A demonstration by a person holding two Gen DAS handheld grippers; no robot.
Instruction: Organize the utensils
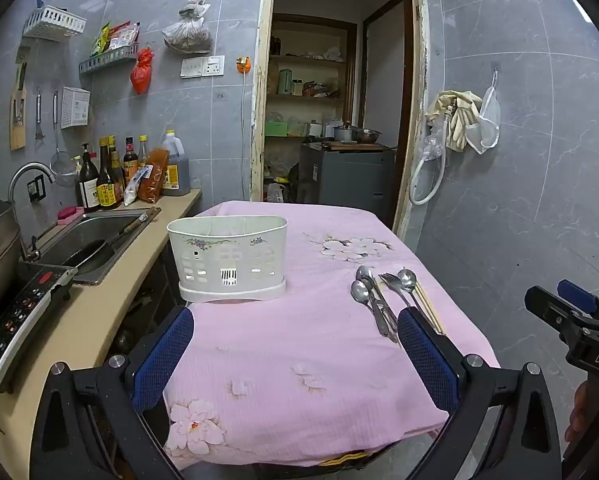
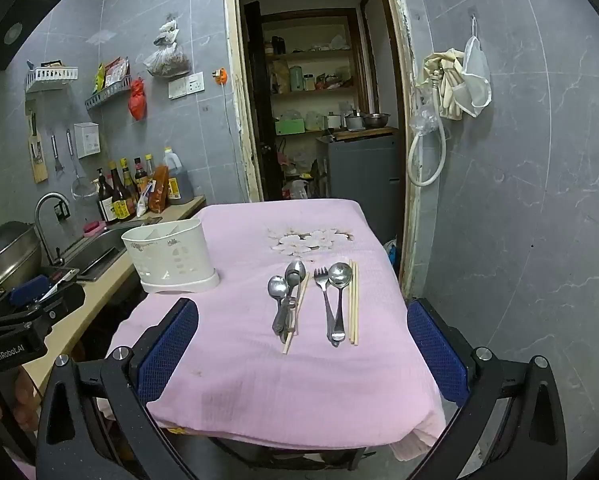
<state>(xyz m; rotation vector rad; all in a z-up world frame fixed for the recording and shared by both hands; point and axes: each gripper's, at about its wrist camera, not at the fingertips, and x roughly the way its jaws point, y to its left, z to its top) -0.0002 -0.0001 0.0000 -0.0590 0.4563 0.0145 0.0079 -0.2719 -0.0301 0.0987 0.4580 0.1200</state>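
A white plastic utensil holder (image 1: 228, 262) stands on the left part of a table under a pink flowered cloth (image 1: 299, 352); it also shows in the right wrist view (image 2: 171, 254). To its right lie metal spoons (image 2: 285, 296), a fork (image 2: 325, 300), another spoon (image 2: 339, 292) and wooden chopsticks (image 2: 353, 304), side by side; they show in the left wrist view too (image 1: 387, 296). My left gripper (image 1: 295, 328) is open and empty, held back over the table's near edge. My right gripper (image 2: 303, 324) is open and empty, held short of the utensils.
A counter on the left holds a sink (image 1: 87, 240), sauce bottles (image 1: 111, 176), an induction cooker (image 1: 15, 312) and a pot (image 2: 7, 252). An open doorway (image 1: 335, 120) lies behind the table. A grey tiled wall (image 2: 519, 200) stands close on the right.
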